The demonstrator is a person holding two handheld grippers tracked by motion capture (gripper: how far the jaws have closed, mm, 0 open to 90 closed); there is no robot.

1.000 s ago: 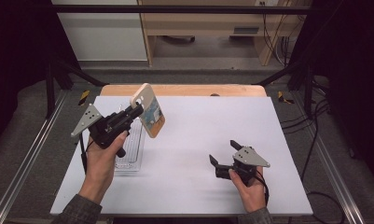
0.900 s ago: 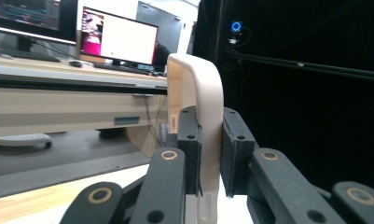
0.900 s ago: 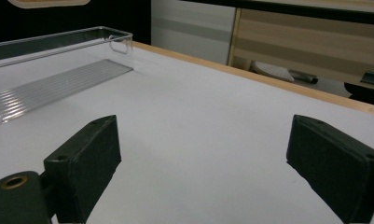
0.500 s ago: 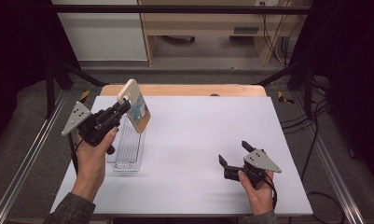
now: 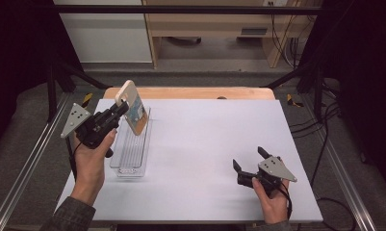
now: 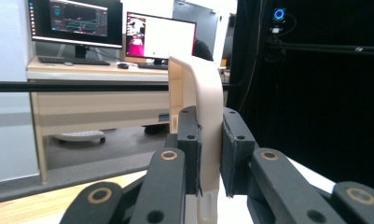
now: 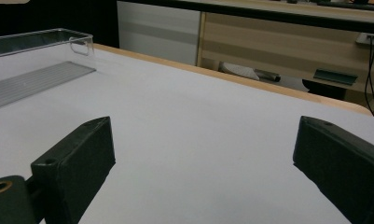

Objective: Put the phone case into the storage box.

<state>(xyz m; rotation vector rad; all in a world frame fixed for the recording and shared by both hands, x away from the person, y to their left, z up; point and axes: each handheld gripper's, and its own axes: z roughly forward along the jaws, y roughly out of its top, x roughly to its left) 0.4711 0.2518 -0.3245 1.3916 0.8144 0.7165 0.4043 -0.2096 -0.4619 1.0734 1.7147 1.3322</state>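
A flat beige case (image 5: 134,107) with a picture on its face stands tilted on edge above the clear plastic tray (image 5: 131,155) at the table's left. My left gripper (image 5: 122,109) is shut on its edge, held up off the table. In the left gripper view the case (image 6: 201,100) rises between the two black jaws, with the pads (image 6: 189,140) pressed on both its sides. My right gripper (image 5: 249,158) rests low at the table's near right, open, with nothing between its fingers. In the right gripper view my right gripper (image 7: 203,154) spans bare white tabletop, and the tray (image 7: 40,37) lies far off at the left.
The white table top (image 5: 205,125) has a wooden strip (image 5: 190,93) along its far edge. Metal rails (image 5: 29,159) run along both sides. Black frame poles (image 5: 51,72) stand at the far corners, with a desk (image 5: 214,29) beyond.
My left gripper has carried the beige case to the left, over the tray's far end. My right gripper has shifted a little to the right, still open.
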